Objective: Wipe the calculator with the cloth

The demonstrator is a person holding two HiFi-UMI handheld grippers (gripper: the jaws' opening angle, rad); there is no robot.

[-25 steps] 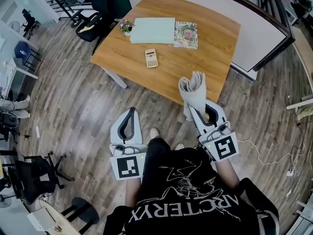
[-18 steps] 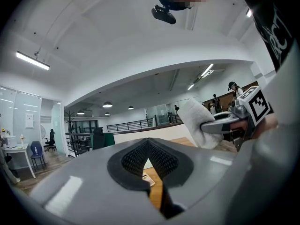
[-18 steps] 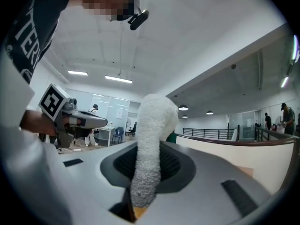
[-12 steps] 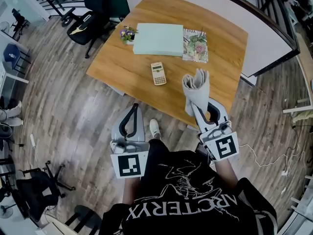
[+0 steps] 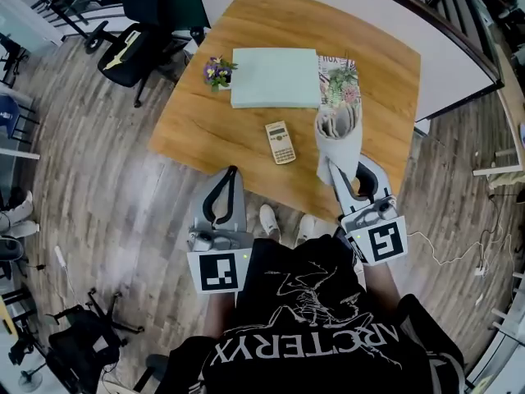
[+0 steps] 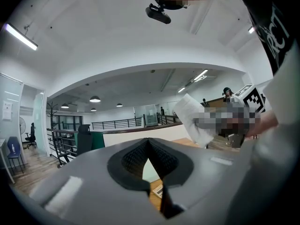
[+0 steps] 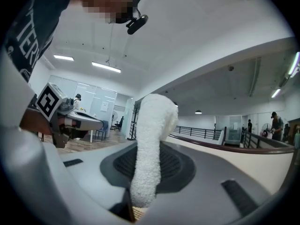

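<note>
A small cream calculator [image 5: 280, 142] lies flat on the wooden table [image 5: 221, 134], near its front edge. A pale grey cloth [image 5: 337, 135] stands up bunched from my right gripper [image 5: 340, 169], which is shut on its lower end; the cloth hangs over the table just right of the calculator, apart from it. In the right gripper view the cloth [image 7: 151, 144] rises between the jaws of that gripper [image 7: 144, 179]. My left gripper [image 5: 230, 173] is held at the table's front edge, left of the calculator. In the left gripper view its jaws [image 6: 149, 143] meet at the tip with nothing between them.
A light green pad [image 5: 275, 78] and a flower-print magazine [image 5: 340, 81] lie at the back of the table, with a small pot of purple flowers [image 5: 217, 72] to their left. A black office chair [image 5: 125, 52] stands beyond the table's left corner. A white board [image 5: 447, 31] runs along the right.
I have come closer to the table. Both grippers moved forward to its front edge, and the cloth now hangs over the tabletop beside the calculator.
</note>
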